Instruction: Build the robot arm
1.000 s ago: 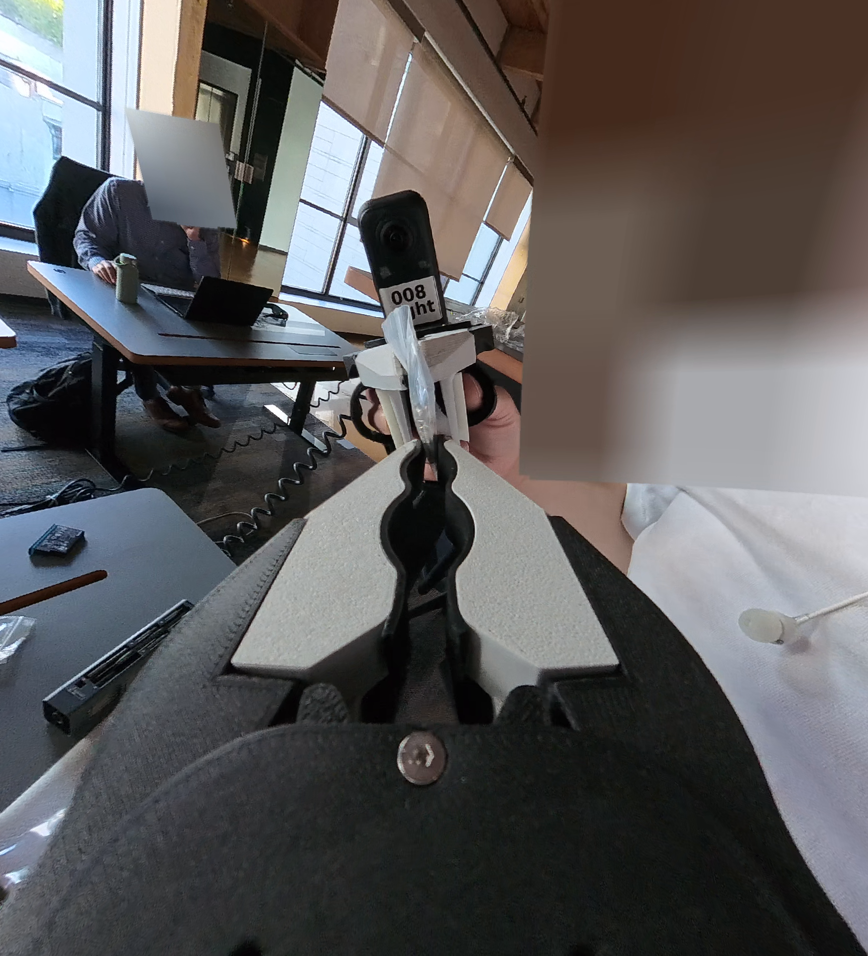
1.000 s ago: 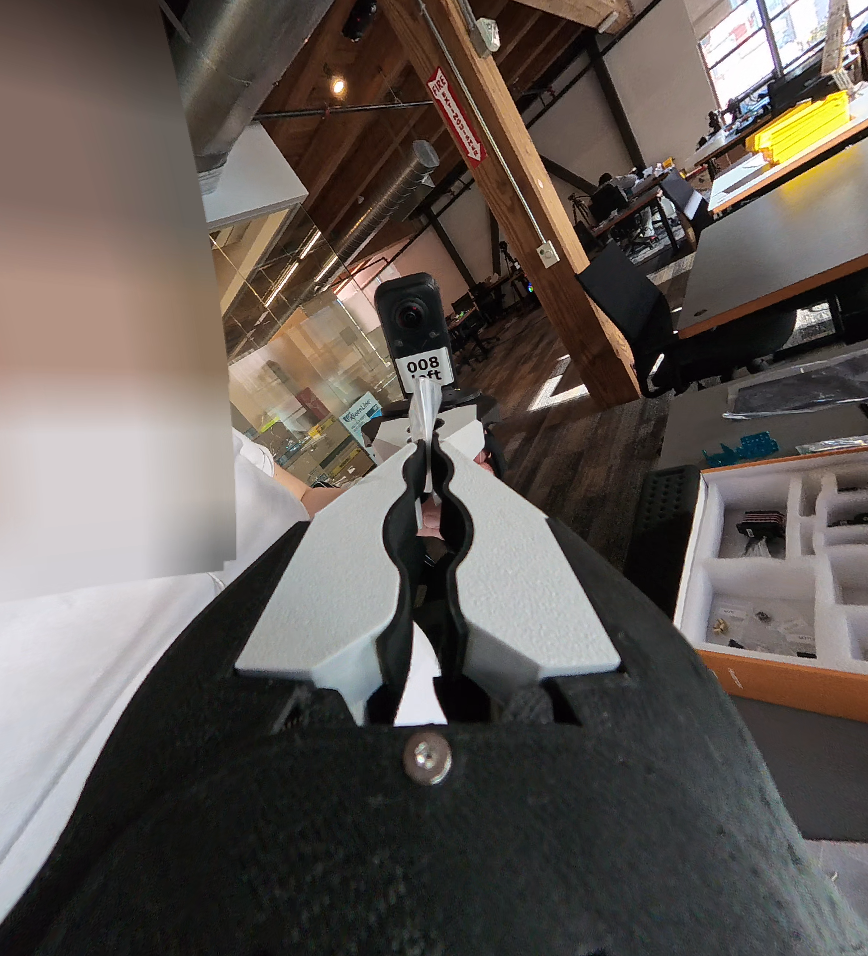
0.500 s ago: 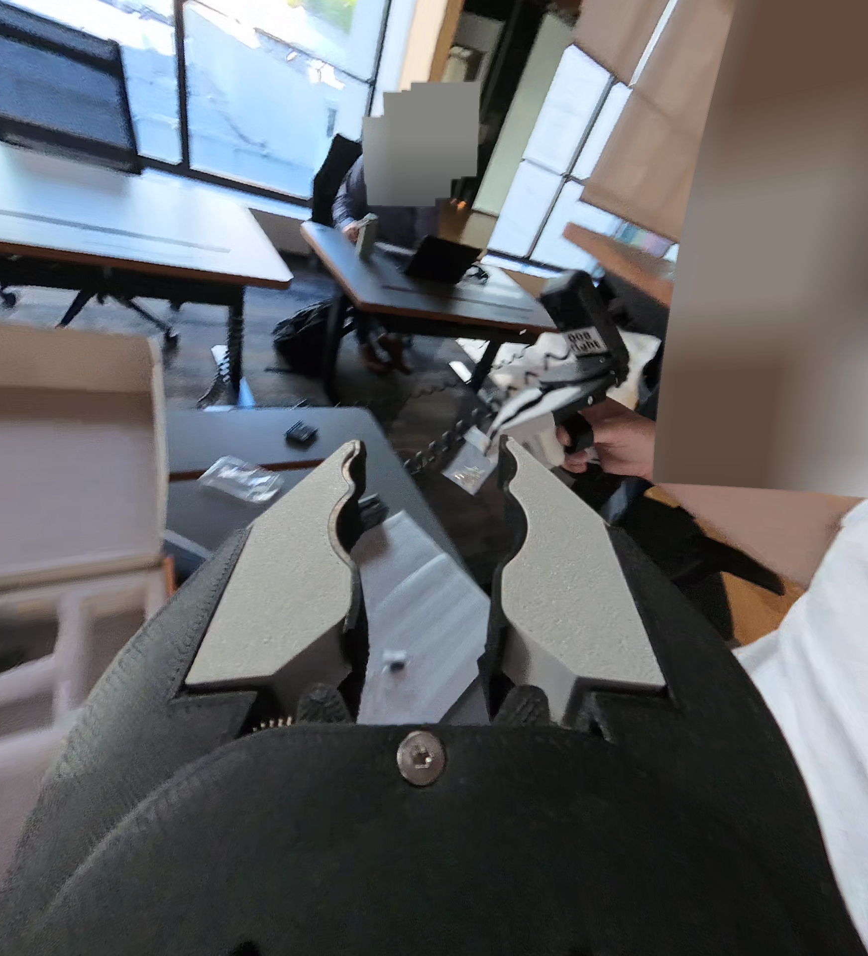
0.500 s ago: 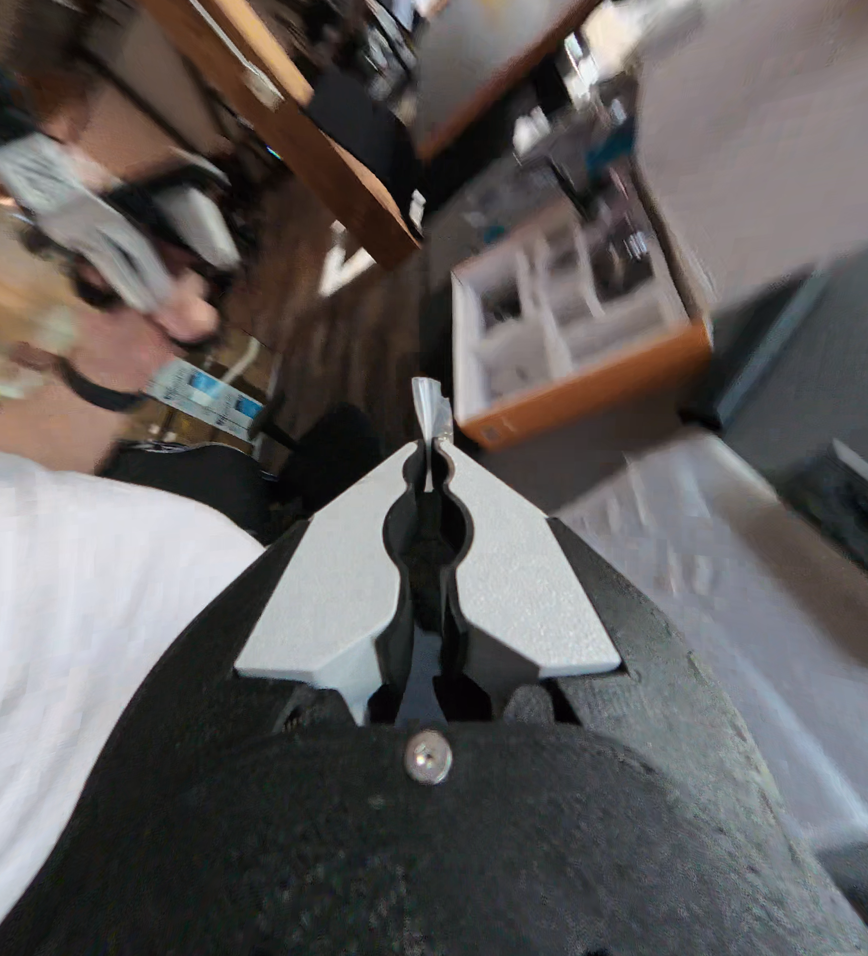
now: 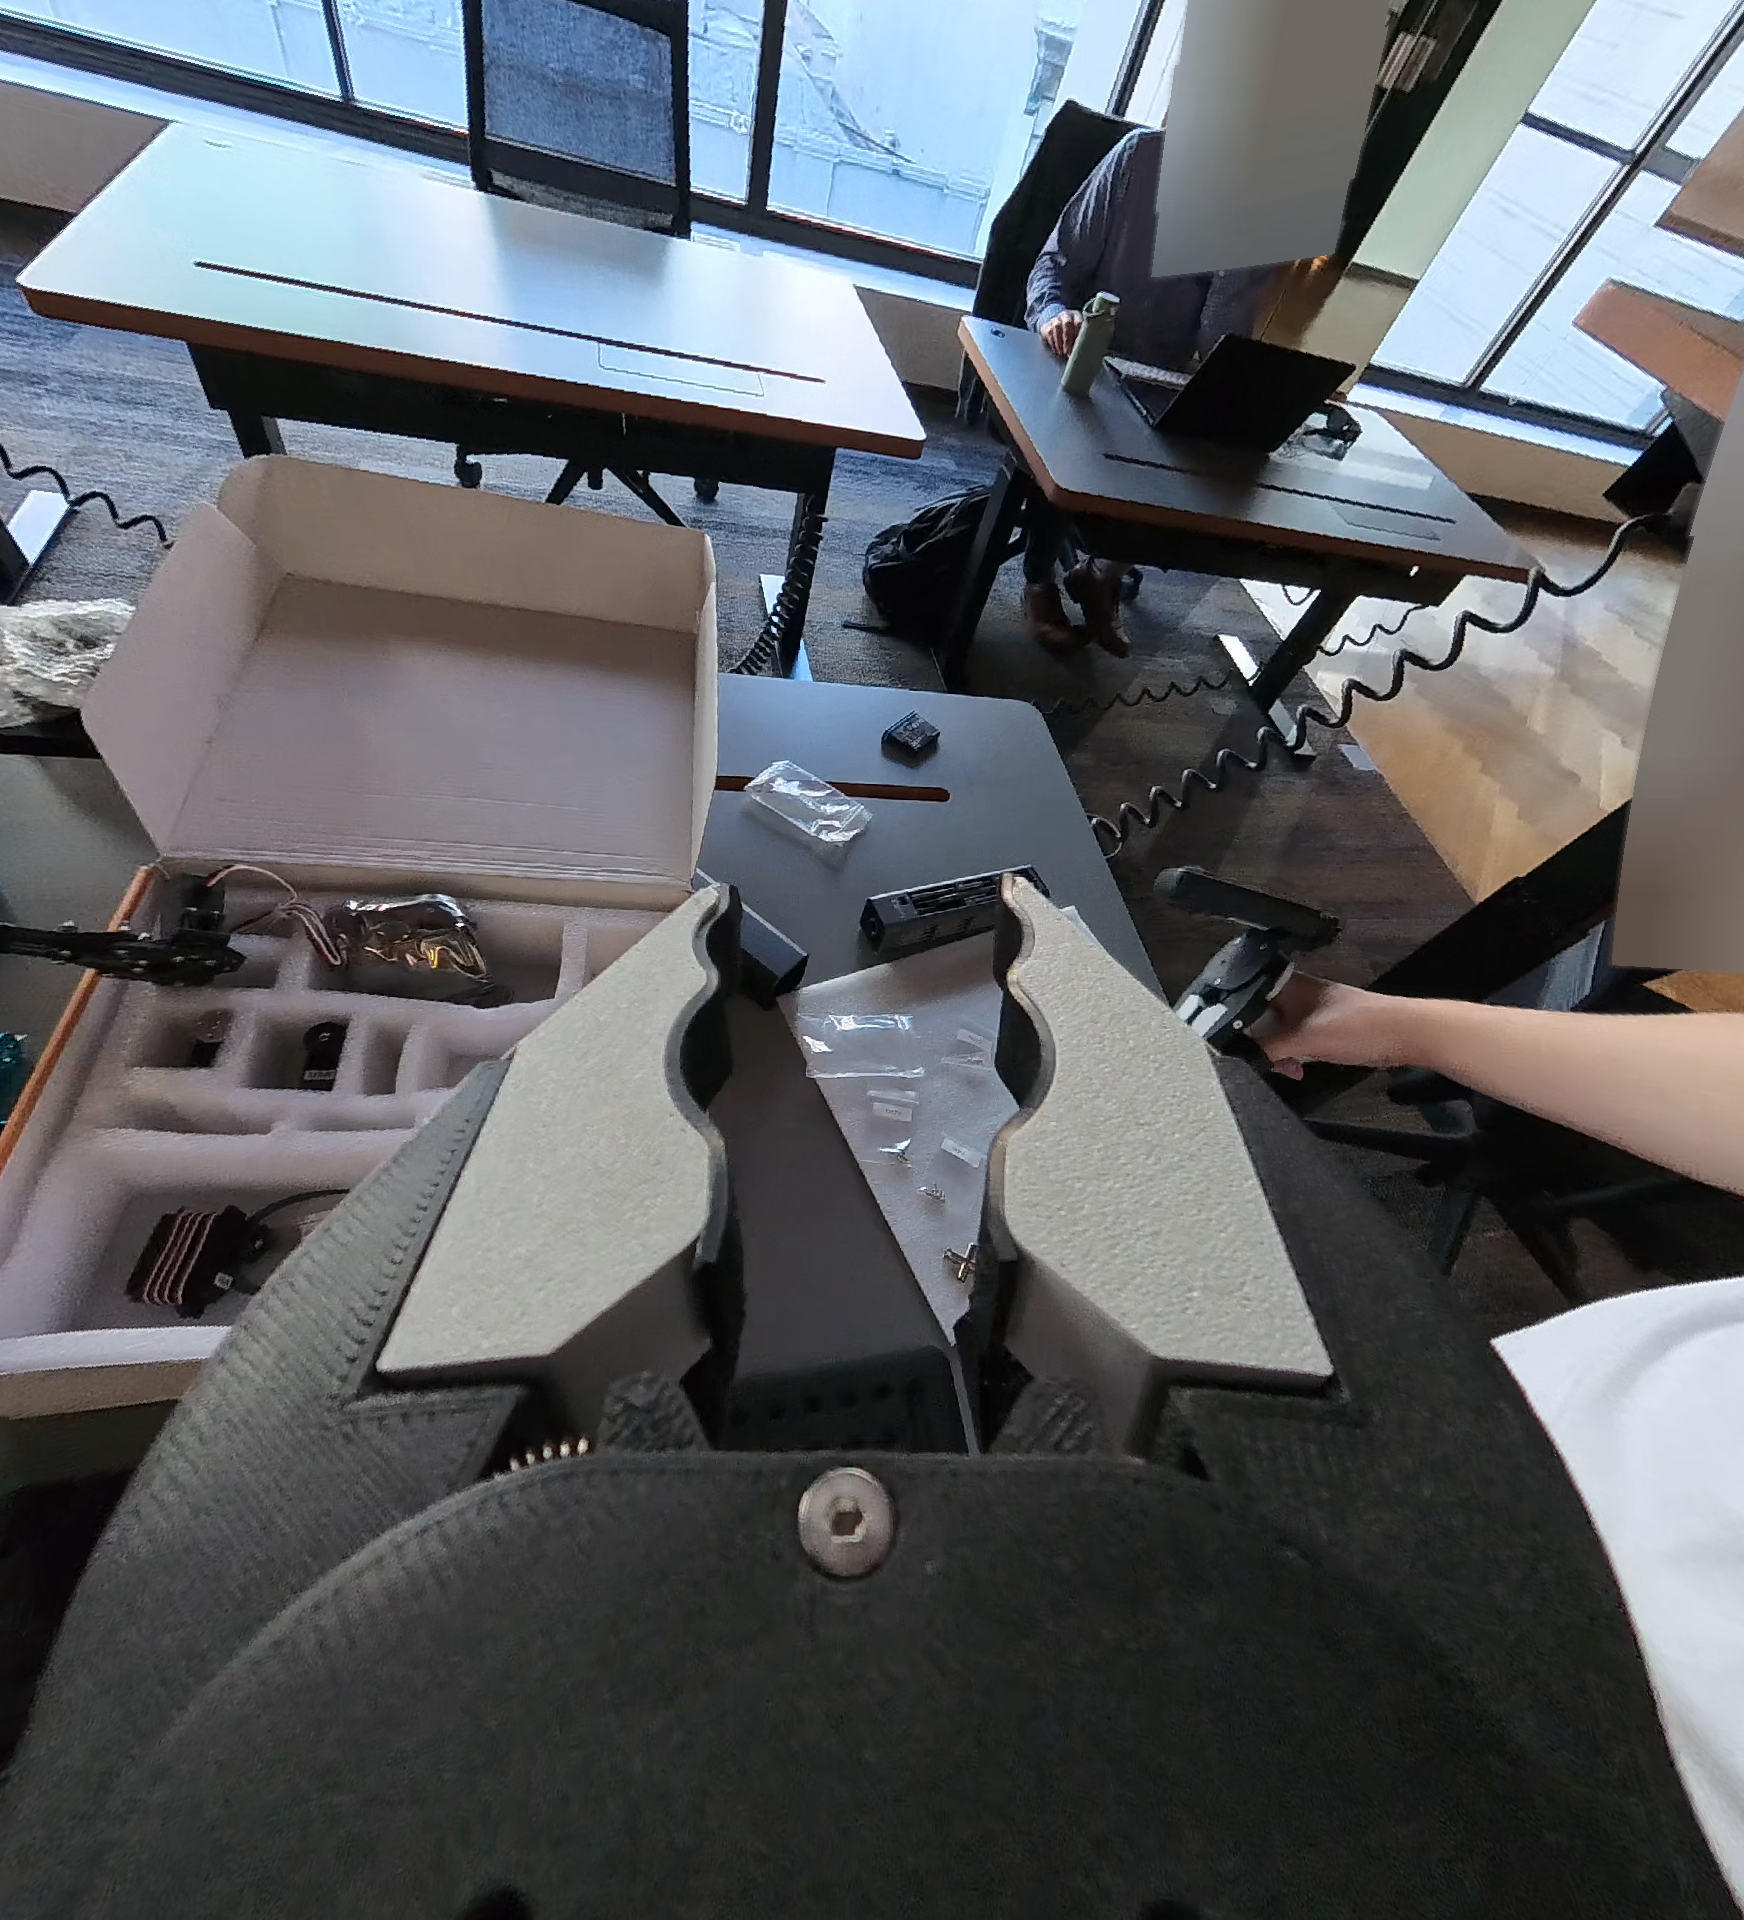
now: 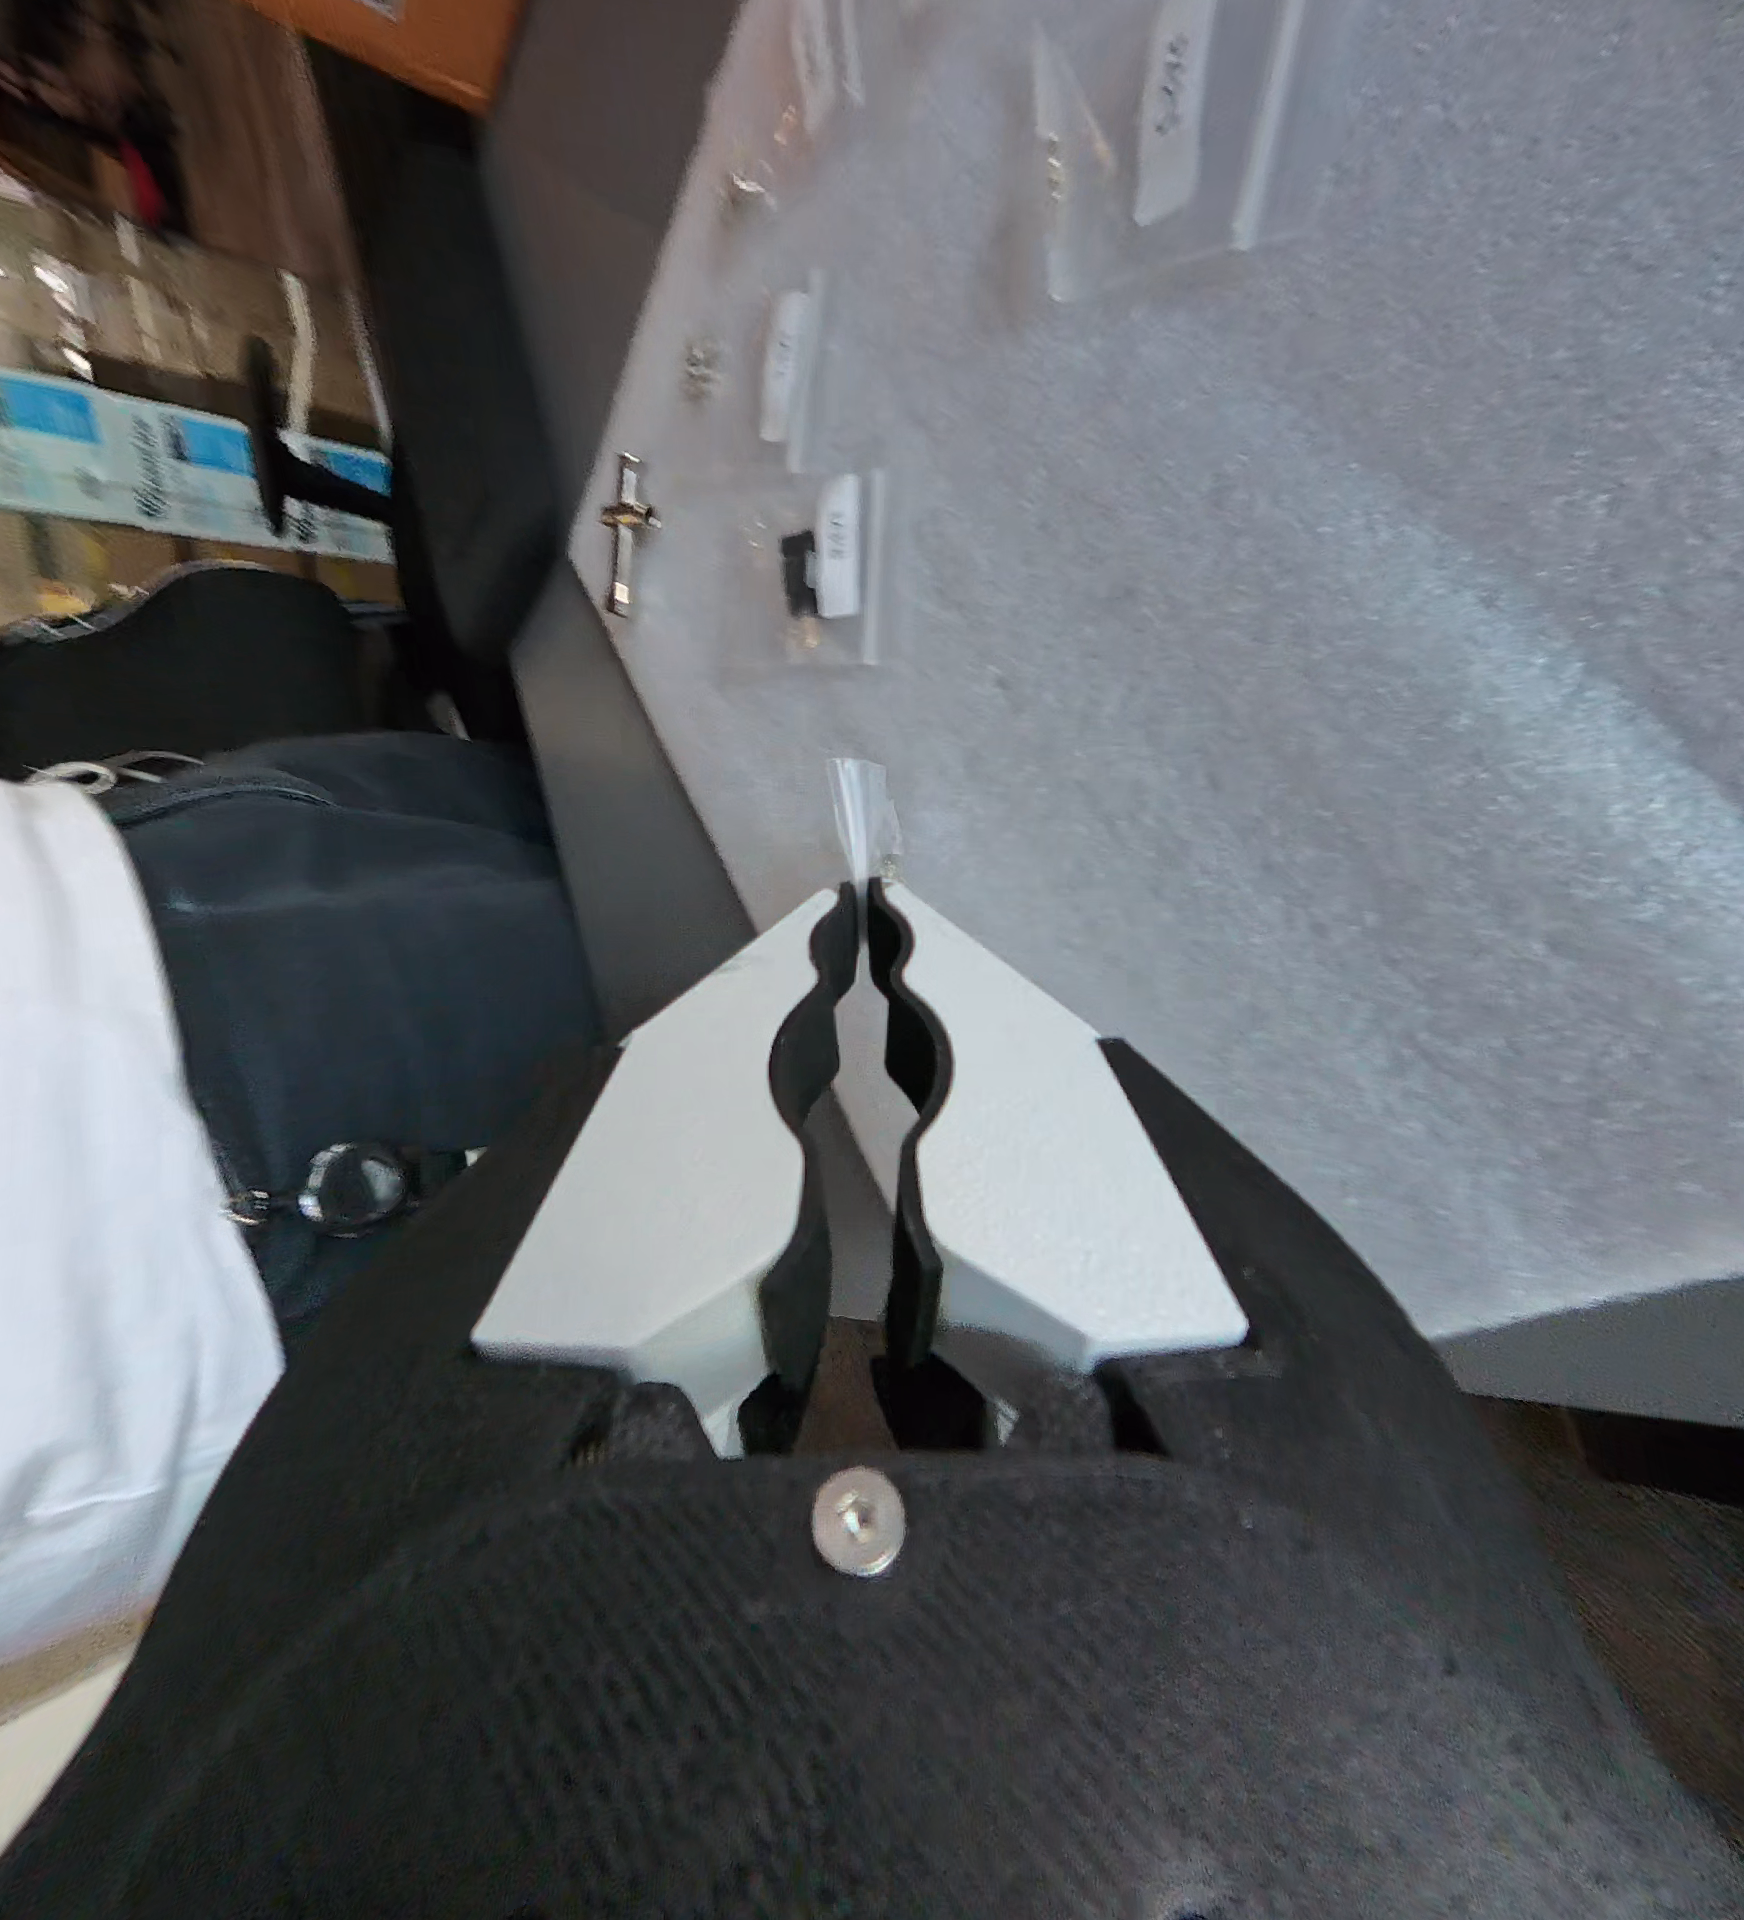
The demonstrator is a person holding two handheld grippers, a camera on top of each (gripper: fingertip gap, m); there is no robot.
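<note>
My left gripper (image 5: 863,909) is open and empty, held above a dark table (image 5: 816,1195). Below it lies a white foam sheet (image 5: 909,1081) with small clear bags and loose screws. My right gripper (image 6: 863,883) is shut on a small clear plastic bag (image 6: 860,816) that sticks out past its tips. It hangs just over the foam sheet (image 6: 1367,623), near the sheet's edge. The right gripper also shows in the left wrist view (image 5: 1232,971), held by a hand at the table's right edge.
An open cardboard box (image 5: 400,675) with foam compartments and parts sits left of the sheet. A black bar-shaped part (image 5: 951,909), a clear bag (image 5: 808,798) and a small black block (image 5: 909,736) lie farther back. On the sheet are small labelled bags (image 6: 832,540) and a metal piece (image 6: 627,530). A person sits at a far desk (image 5: 1232,468). One gripper's finger ends stand about 50 centimeters off the other's.
Both grippers have swung down from facing each other toward the table. The left gripper let go of the clear bag and opened. The right gripper kept the bag and dropped to the foam sheet.
</note>
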